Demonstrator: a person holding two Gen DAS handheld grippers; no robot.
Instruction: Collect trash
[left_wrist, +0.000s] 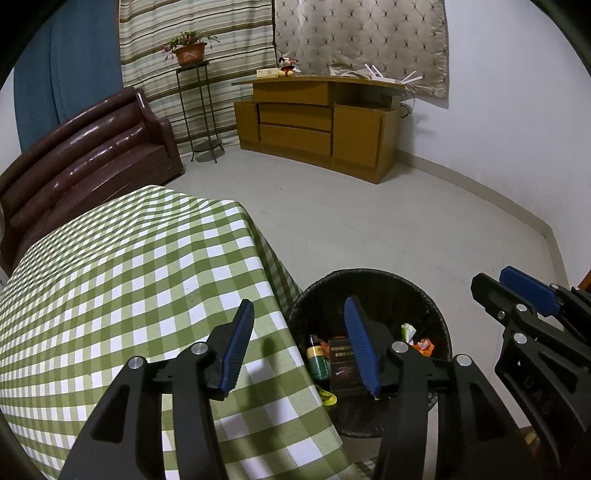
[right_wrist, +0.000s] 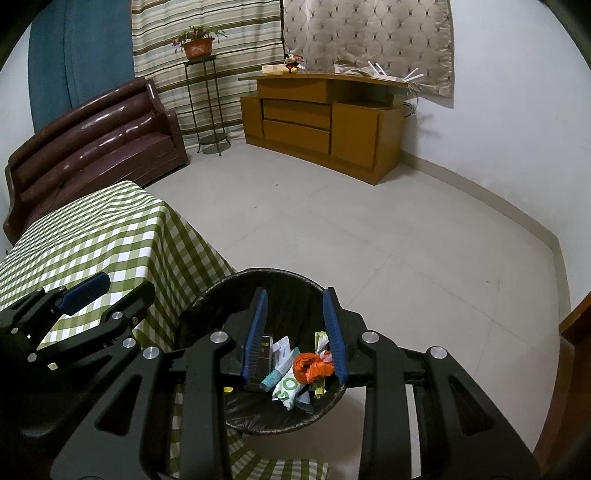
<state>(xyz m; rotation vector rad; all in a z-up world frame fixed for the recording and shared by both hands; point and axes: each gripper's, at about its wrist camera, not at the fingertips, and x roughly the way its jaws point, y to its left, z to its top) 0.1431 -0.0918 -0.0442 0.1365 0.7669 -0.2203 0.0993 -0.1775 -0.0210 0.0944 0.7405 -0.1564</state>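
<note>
Black plastic-lined round waste bin (right_wrist: 280, 291) standing on the pale tiled floor (right_wrist: 369, 229), pressed against the hanging corner of the green-and-white checked tablecloth (right_wrist: 110, 236). Inside the bin: trash already collected, namely a crumpled orange wrapper (right_wrist: 310, 369), a white packet with green lettering (right_wrist: 288, 387), a dark flat rectangular box (left_wrist: 343, 365) and a green cylindrical can (left_wrist: 317, 362). Above the bin mouth, the right gripper (right_wrist: 297, 332), ribbed blue pads parted, nothing between them but the view down onto the trash. At the bin's left rim, over the draped table edge, the left gripper (left_wrist: 303, 343), black angular arms with round silver rivets, blue pads standing wide apart and empty; no earlier picture to show any motion. Cloth woven and matte, falling in soft folds from a sharp table corner beside the bin. Beyond the bin, a broad open stretch of smooth floor, bounded by a pale skirting along the white wall (right_wrist: 517, 129). Far beyond the bin, a boxy yellow-brown wooden cabinet (right_wrist: 321, 125) with two drawers and a curved top. Left of that, well away from the bin, a slim dark metal plant stand (right_wrist: 207, 107) bearing a terracotta pot, and a glossy brown leather sofa (right_wrist: 96, 136) with rounded ribbed cushions. Striped curtain and quilted beige fabric hung on the wall behind.
</note>
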